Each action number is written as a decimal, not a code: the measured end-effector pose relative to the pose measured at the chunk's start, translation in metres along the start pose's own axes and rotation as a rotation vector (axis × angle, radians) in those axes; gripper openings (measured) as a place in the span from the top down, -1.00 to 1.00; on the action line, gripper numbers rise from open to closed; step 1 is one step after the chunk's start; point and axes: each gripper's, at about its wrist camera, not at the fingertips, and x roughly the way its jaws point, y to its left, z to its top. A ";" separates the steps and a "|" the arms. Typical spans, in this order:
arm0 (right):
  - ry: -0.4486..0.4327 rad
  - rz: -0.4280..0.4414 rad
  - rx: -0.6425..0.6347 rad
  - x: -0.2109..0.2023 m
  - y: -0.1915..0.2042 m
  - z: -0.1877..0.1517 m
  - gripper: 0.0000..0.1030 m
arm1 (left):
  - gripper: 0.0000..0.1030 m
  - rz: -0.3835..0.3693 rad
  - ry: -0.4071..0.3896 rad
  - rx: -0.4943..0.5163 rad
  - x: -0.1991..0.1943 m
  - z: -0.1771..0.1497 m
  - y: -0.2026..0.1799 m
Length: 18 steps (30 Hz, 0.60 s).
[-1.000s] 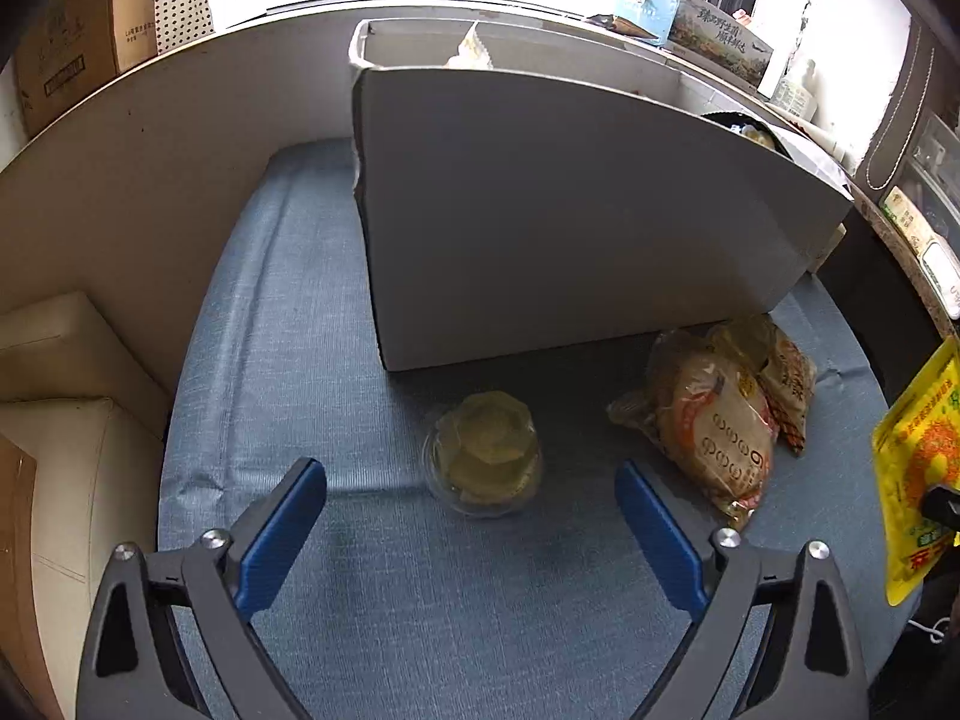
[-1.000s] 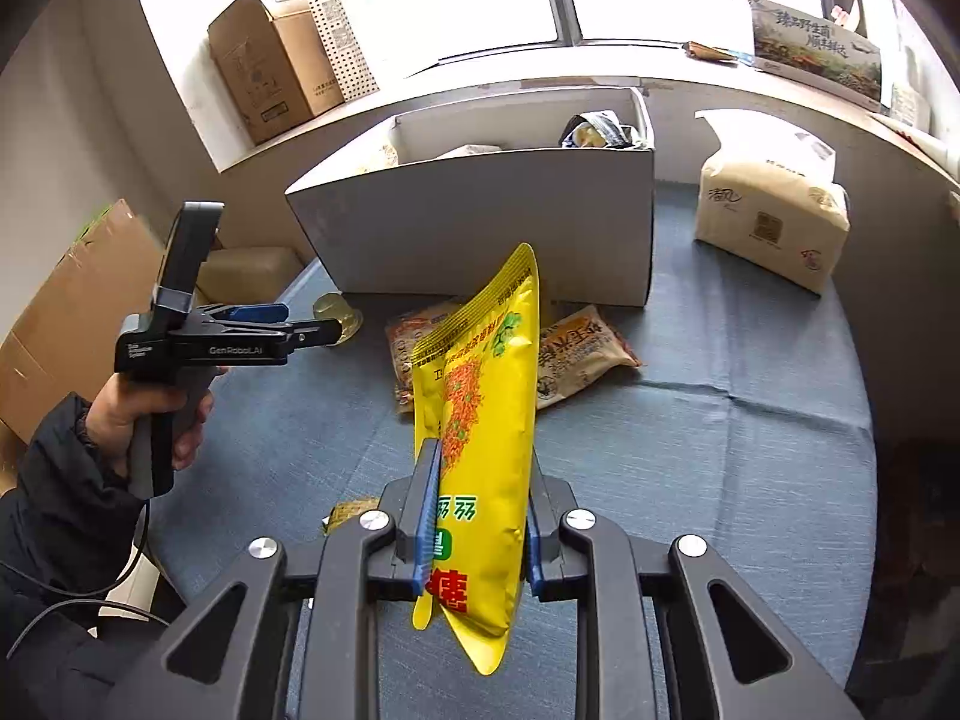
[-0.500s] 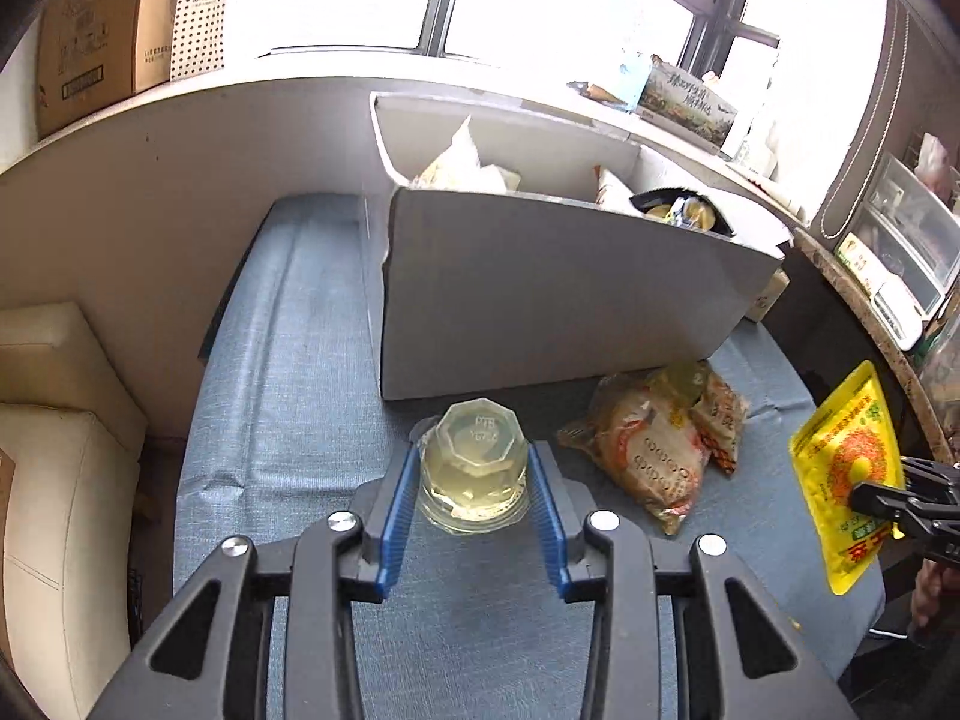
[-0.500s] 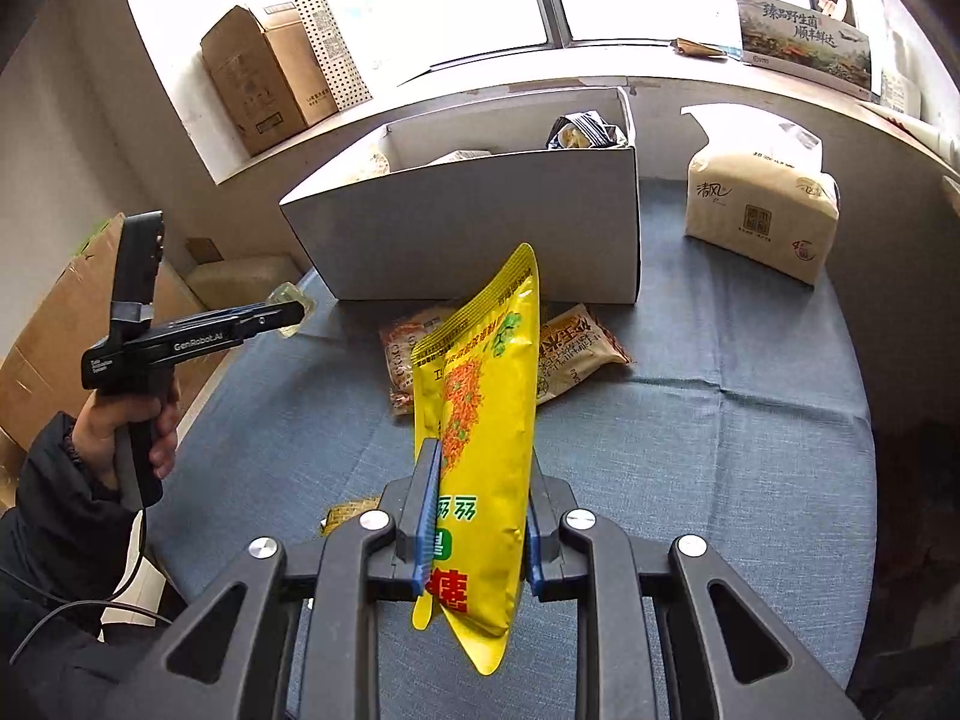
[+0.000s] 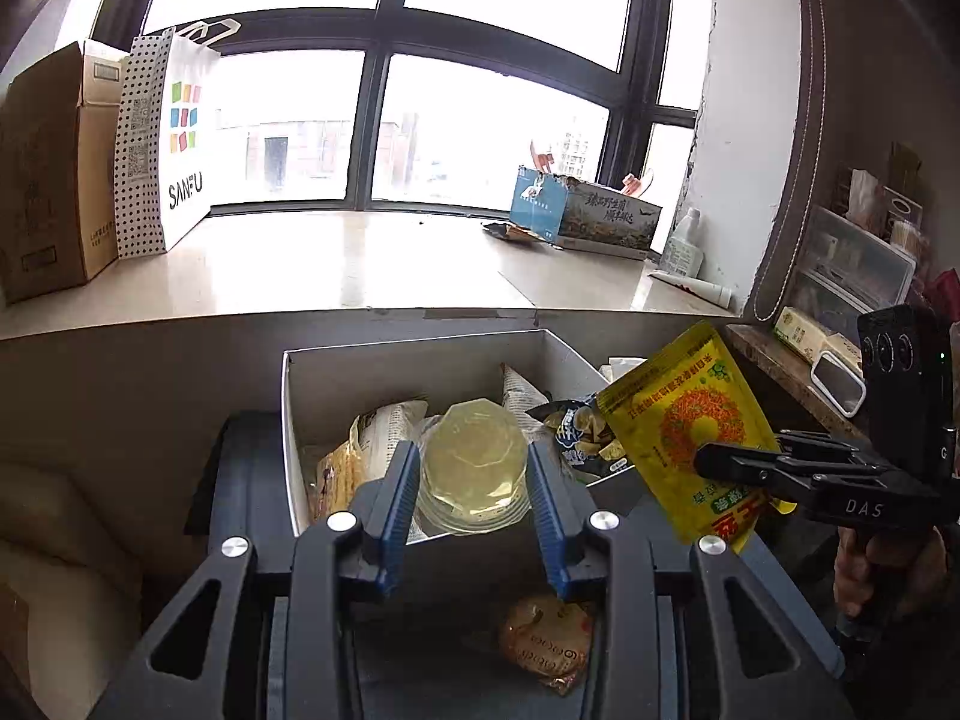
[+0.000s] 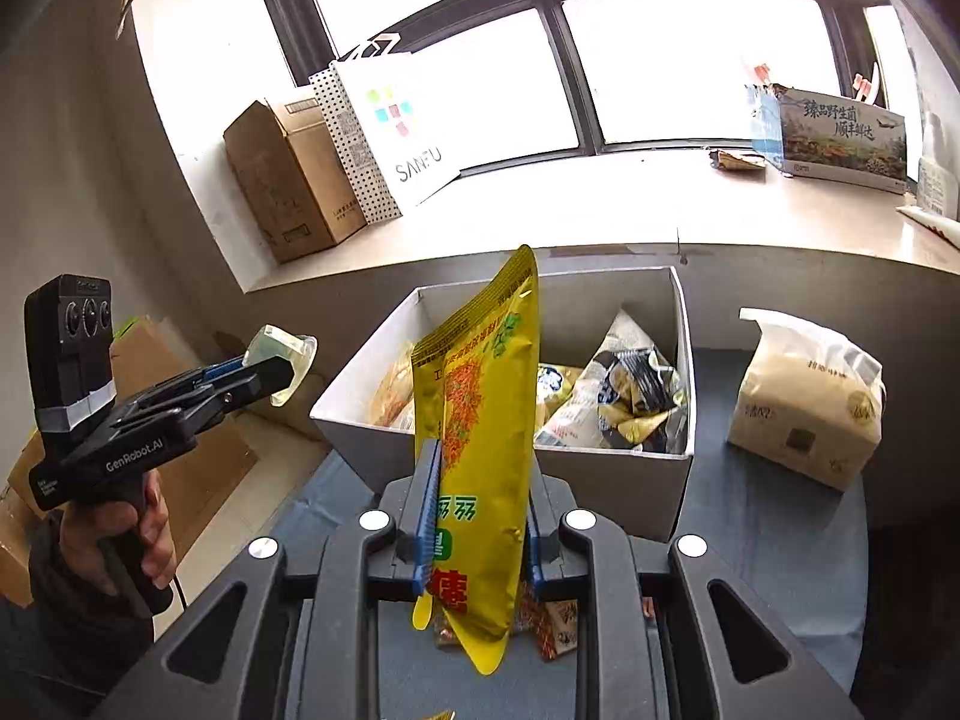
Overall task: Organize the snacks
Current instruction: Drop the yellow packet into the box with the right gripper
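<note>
My left gripper is shut on a clear jelly cup and holds it in the air in front of the white box. The cup also shows in the right wrist view, left of the box. My right gripper is shut on a yellow snack pouch, held upright above the table before the box. The pouch shows at the right in the left wrist view. The box holds several snack bags.
An orange snack bag lies on the blue tablecloth below my left gripper. A tissue pack stands right of the box. Behind runs a window sill with a cardboard carton, a paper bag and a printed box.
My left gripper closed on the jelly cup, lifted it off the table and rose to box height. My right gripper carried the yellow pouch up and closer to the box.
</note>
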 end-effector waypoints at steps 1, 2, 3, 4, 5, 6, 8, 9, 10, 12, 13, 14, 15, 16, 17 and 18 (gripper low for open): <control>-0.010 0.000 0.008 0.006 -0.002 0.012 0.54 | 0.21 0.009 -0.008 0.008 0.008 0.008 -0.001; -0.016 -0.001 0.021 0.013 -0.005 0.024 0.54 | 0.21 0.008 -0.011 0.019 0.016 0.015 -0.001; -0.019 -0.001 0.039 0.020 -0.008 0.034 0.54 | 0.21 0.010 -0.012 0.022 0.025 0.021 -0.001; -0.019 -0.009 0.057 0.027 -0.013 0.044 0.53 | 0.21 0.007 -0.003 0.016 0.035 0.026 0.001; -0.014 -0.020 0.066 0.036 -0.016 0.052 0.53 | 0.21 0.010 0.014 0.008 0.046 0.031 0.002; -0.009 -0.024 0.081 0.045 -0.020 0.059 0.53 | 0.21 0.039 0.021 0.009 0.055 0.033 0.002; -0.017 -0.028 0.102 0.059 -0.027 0.069 0.49 | 0.18 0.056 0.016 0.020 0.067 0.033 0.002; -0.011 -0.035 0.106 0.066 -0.030 0.073 0.29 | -0.07 0.054 0.029 0.011 0.073 0.034 0.005; 0.001 -0.058 0.112 0.072 -0.034 0.075 -0.42 | -0.64 0.069 0.059 -0.010 0.080 0.033 0.008; 0.000 -0.090 0.143 0.073 -0.041 0.074 -1.00 | -1.00 0.076 0.071 -0.061 0.082 0.029 0.015; -0.023 -0.076 0.152 0.069 -0.043 0.072 -1.00 | -1.00 0.059 0.061 -0.065 0.078 0.026 0.017; -0.035 -0.069 0.153 0.065 -0.045 0.070 -1.00 | -1.00 0.054 0.059 -0.060 0.075 0.024 0.019; -0.041 -0.074 0.151 0.062 -0.046 0.068 -1.00 | -1.00 0.068 0.057 -0.057 0.072 0.022 0.021; -0.040 -0.083 0.148 0.059 -0.047 0.067 -1.00 | -1.00 0.078 0.057 -0.059 0.070 0.021 0.023; -0.039 -0.083 0.148 0.056 -0.047 0.065 -1.00 | -1.00 0.074 0.058 -0.066 0.067 0.020 0.026; -0.039 -0.079 0.148 0.052 -0.047 0.063 -1.00 | -1.00 0.069 0.057 -0.076 0.064 0.019 0.028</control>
